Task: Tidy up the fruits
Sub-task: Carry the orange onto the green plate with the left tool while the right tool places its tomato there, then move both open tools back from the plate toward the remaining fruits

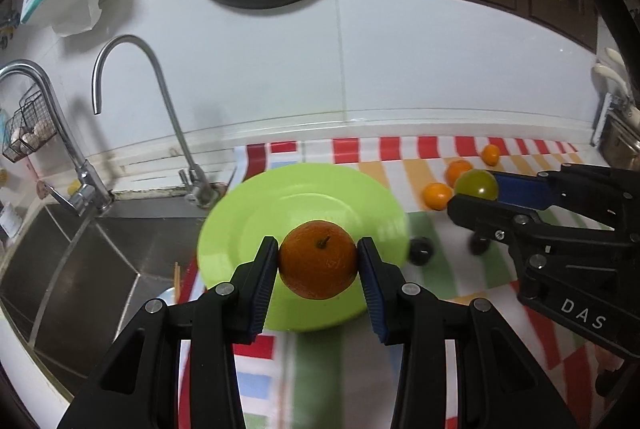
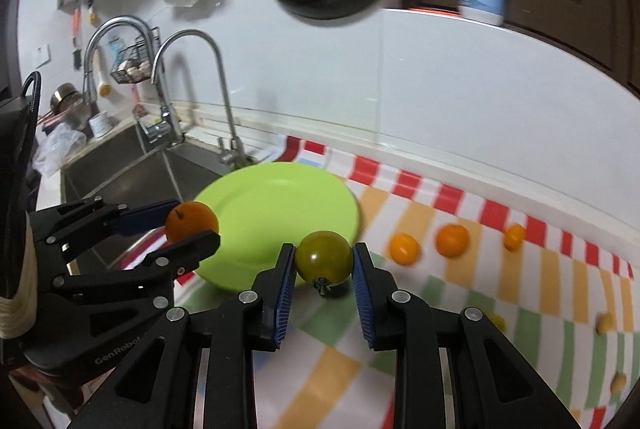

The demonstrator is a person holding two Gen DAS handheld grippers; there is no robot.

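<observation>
Both fruits gripped beside plate (image 2: 240, 205).

You are looking at one green plate (image 2: 276, 205) at centre frame. One orange (image 1: 318, 259) and one green tomato (image 2: 324, 258) are sitting between fingers. Three small orange fruits (image 2: 452, 240) are lying at mid right, two dark fruits (image 1: 420, 250) right of centre in the left view. Two taps (image 1: 132, 85) are standing at left.
</observation>
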